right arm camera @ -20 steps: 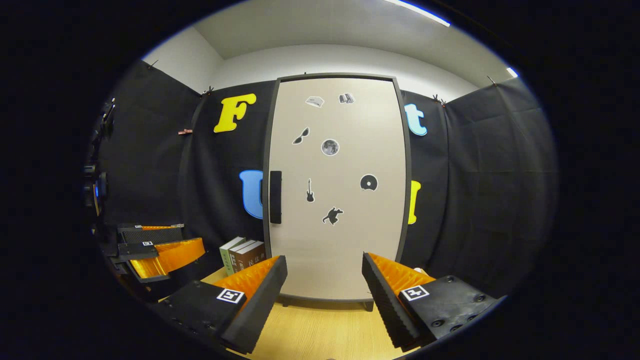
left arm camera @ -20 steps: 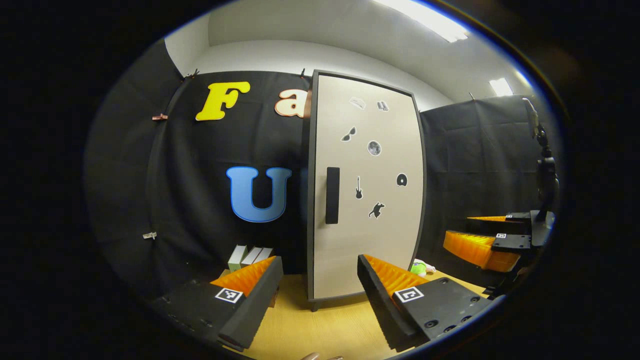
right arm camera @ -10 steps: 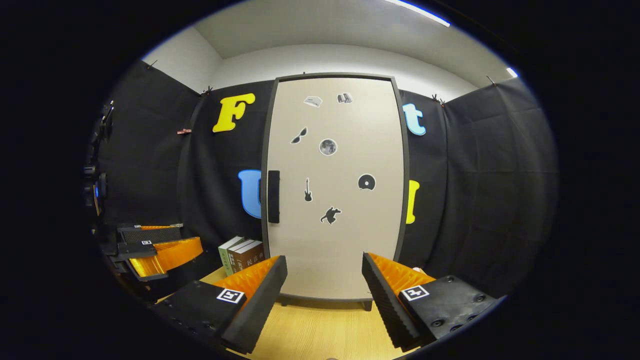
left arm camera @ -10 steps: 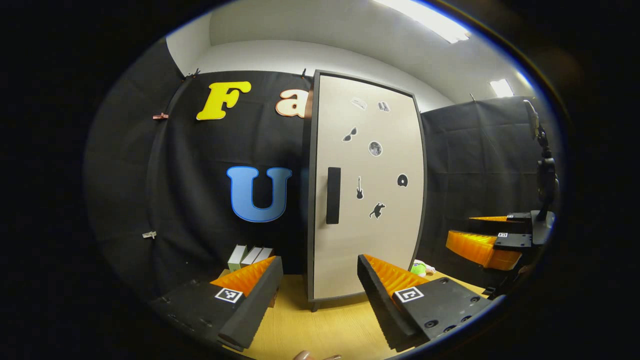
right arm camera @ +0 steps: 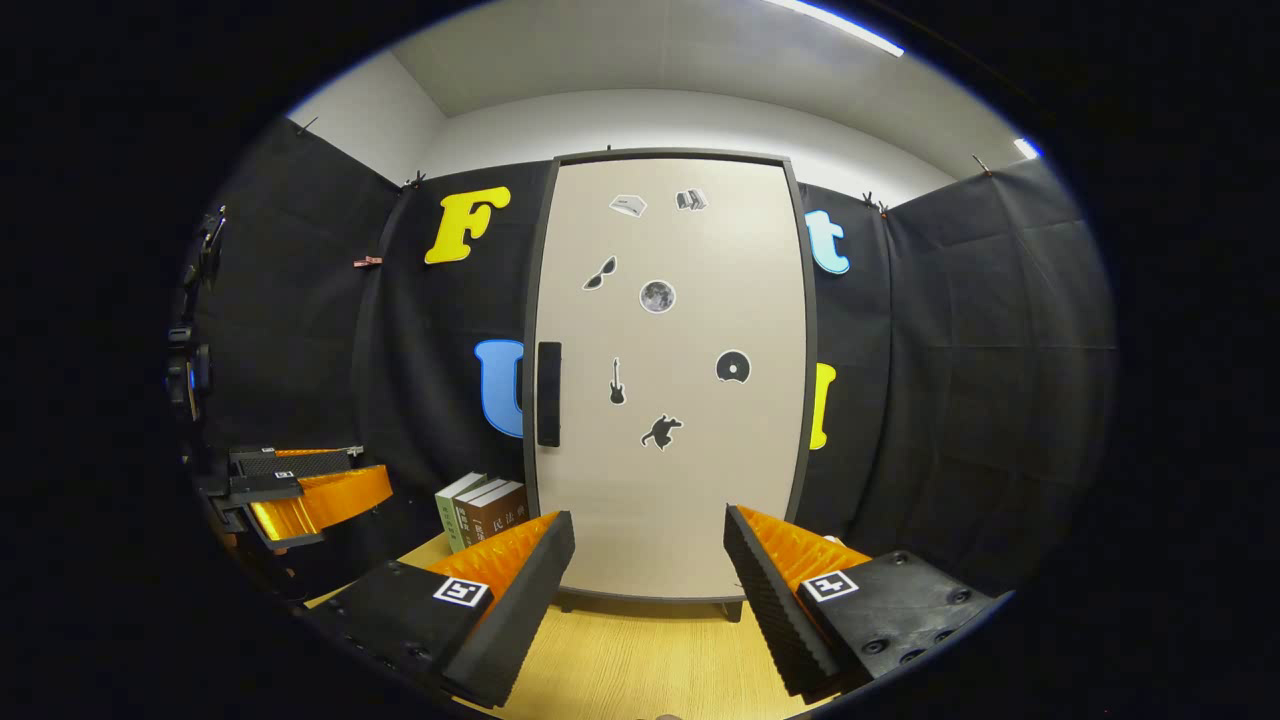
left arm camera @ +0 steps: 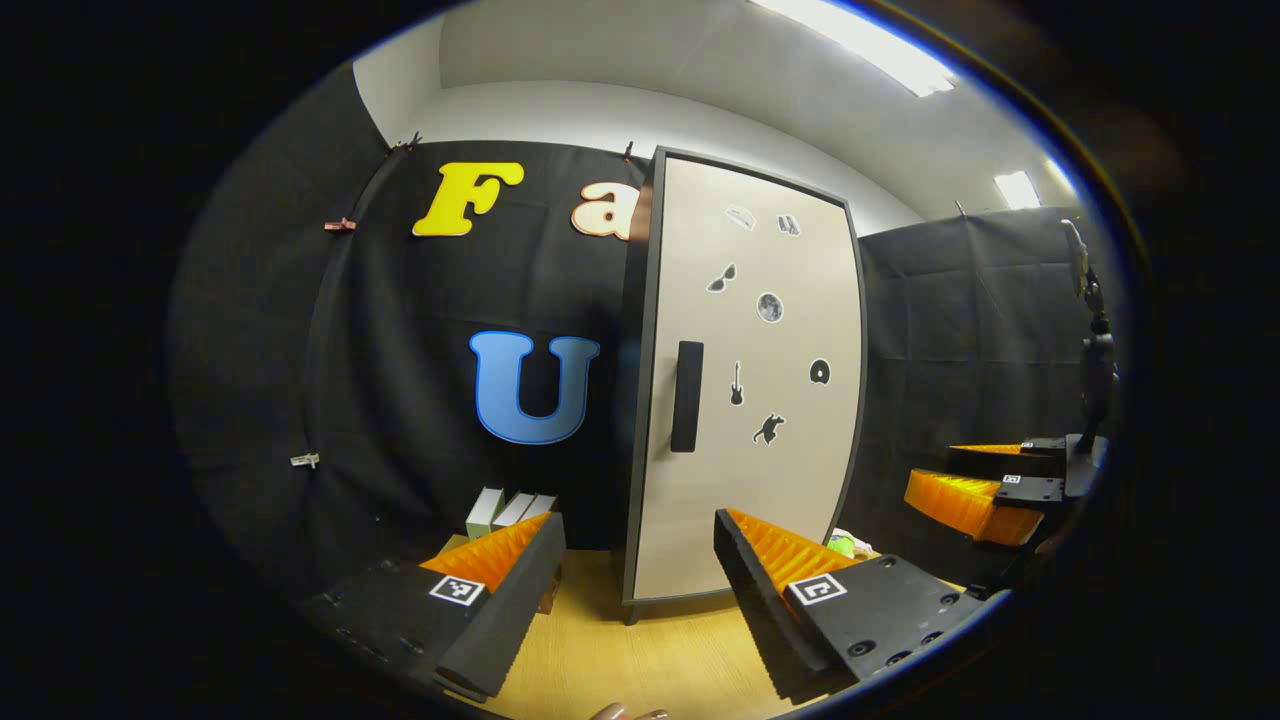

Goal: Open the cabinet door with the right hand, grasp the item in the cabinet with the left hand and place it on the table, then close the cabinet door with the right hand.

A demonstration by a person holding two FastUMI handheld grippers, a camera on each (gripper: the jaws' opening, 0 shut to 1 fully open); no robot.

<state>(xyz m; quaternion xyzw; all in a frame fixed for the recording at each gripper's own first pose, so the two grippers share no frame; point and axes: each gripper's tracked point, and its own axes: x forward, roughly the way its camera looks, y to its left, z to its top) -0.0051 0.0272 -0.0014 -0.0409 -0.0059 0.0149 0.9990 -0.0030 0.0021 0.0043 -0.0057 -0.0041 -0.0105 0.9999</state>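
In the right gripper view we look along our right hand-held gripper (right arm camera: 648, 590), whose two fingers stand wide apart with nothing between them, held above the wooden table (right arm camera: 640, 665) and well short of the cabinet. Our left hand-held gripper (left arm camera: 640, 590) is likewise spread wide and empty, hovering over the same table; in the right gripper view we also see it off to the left (right arm camera: 300, 495), its fingers parted.

Ahead of both stands the cabinet door (right arm camera: 670, 380), closed: a tall, pale beige panel in a dark grey frame, its long axis upright. It faces the right hand-held gripper squarely, while from the left gripper view (left arm camera: 750, 390) we see it at an angle, turned a little away. A dark vertical handle (right arm camera: 549, 393) sits at mid-height by the door's left edge, running parallel to that edge. Small dark stickers are scattered over the panel. The cabinet rests on short feet at the back of the table. With the door shut we cannot tell what lies inside.

Left of the cabinet a few books (right arm camera: 482, 510) stand upright, leaning slightly. At its right foot, in the left gripper view, lies a small green thing (left arm camera: 845, 545), partly hidden.
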